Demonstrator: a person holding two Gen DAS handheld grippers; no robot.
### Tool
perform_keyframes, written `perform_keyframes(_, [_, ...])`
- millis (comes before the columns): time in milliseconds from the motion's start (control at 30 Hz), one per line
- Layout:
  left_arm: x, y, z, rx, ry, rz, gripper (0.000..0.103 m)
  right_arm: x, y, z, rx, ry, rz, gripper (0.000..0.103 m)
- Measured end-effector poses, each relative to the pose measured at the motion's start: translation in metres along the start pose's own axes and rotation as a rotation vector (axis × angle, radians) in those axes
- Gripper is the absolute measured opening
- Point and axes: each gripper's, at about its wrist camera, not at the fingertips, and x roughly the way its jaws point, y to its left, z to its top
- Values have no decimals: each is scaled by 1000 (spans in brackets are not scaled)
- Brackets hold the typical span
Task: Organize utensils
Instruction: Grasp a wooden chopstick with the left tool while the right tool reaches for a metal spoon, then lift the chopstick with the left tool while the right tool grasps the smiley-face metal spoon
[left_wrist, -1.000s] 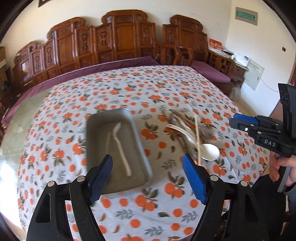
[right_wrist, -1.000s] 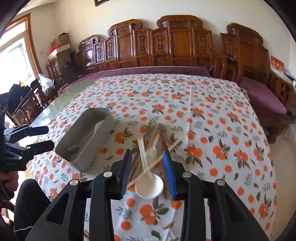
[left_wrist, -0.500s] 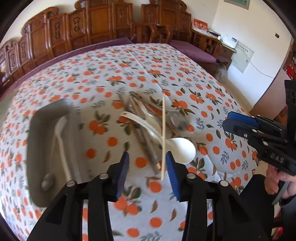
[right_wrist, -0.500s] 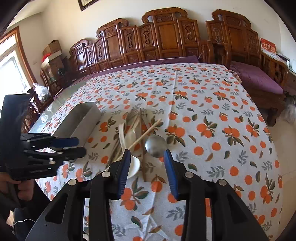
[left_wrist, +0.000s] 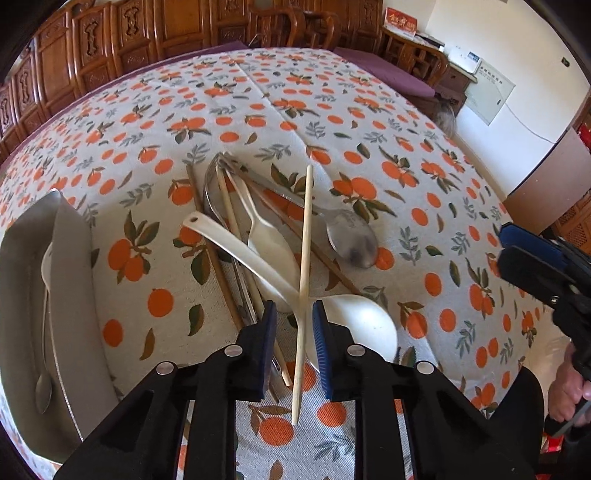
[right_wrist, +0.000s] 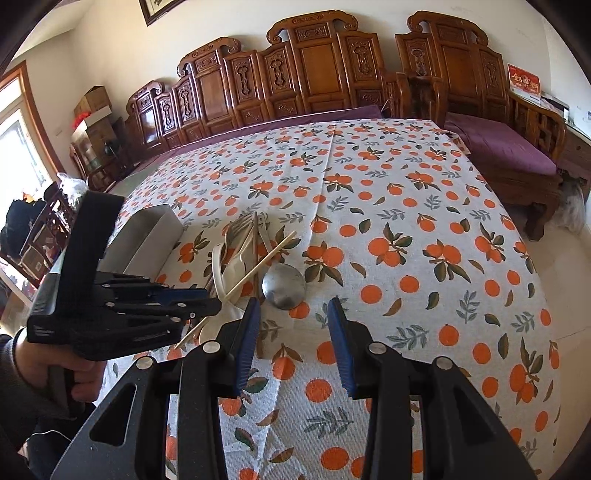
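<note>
A pale chopstick (left_wrist: 305, 258) lies on top of the utensil pile in the middle of the table (left_wrist: 258, 110), crossing the handle of a large white plastic spoon (left_wrist: 354, 325). The left tongs (left_wrist: 294, 314) straddle this chopstick near its lower half; their blue pads have just been closing, a narrow gap shows on either side of the stick, and the pads do not press on it. Beneath and beside it lie a second white spoon (left_wrist: 269, 243), a metal spoon (left_wrist: 351, 236), darker chopsticks (left_wrist: 210, 236) and forks (right_wrist: 240, 225). At the left of the pile stands a grey metal tray (left_wrist: 70, 295) holding a white fork (left_wrist: 46, 266) and a small metal spoon (left_wrist: 42, 387). The right tongs (right_wrist: 291, 314) hover over the orange-patterned tablecloth (right_wrist: 406, 221) just below the metal spoon, pads apart with nothing between them. A hand (right_wrist: 55, 362) grips the left tool's handle. Carved wooden benches (right_wrist: 314, 74) line the wall behind.
</note>
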Motion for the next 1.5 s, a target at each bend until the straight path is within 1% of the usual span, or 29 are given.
perform_keyframes(133, [7, 0, 0, 2, 21, 3, 12, 0, 1, 0, -9, 1, 0, 40])
perform_keyframes(267, [7, -1, -3, 3, 35, -5, 6, -1, 2, -1, -10, 0, 0, 40])
perform_keyframes(300, [6, -2, -3, 4, 31, -6, 4, 0, 2, -1, -10, 0, 1, 40])
perform_keyframes(433, [-6, -2, -6, -1, 7, -12, 4, 0, 6, -1, -19, 0, 0, 40])
perform_keyframes(767, [-56, 13, -24, -38, -86, -52, 4, 11, 15, -4, -44, 26, -3, 40])
perform_keyframes(933, [-77, 23, -31, -44, -124, -45, 4, 28, 19, 5, -44, 46, 0, 40])
perform_keyframes(1233, [-110, 33, -40, -44, -187, -29, 4, 73, 27, 50, -85, 99, -16, 40])
perform_keyframes(1400, [-121, 35, -44, -36, -206, -27, 4, 100, 33, 62, -131, 153, -37, 40])
perform_keyframes(1500, [-125, 37, -44, -34, -212, -31, 4, 115, 37, 65, -147, 181, -33, 40])
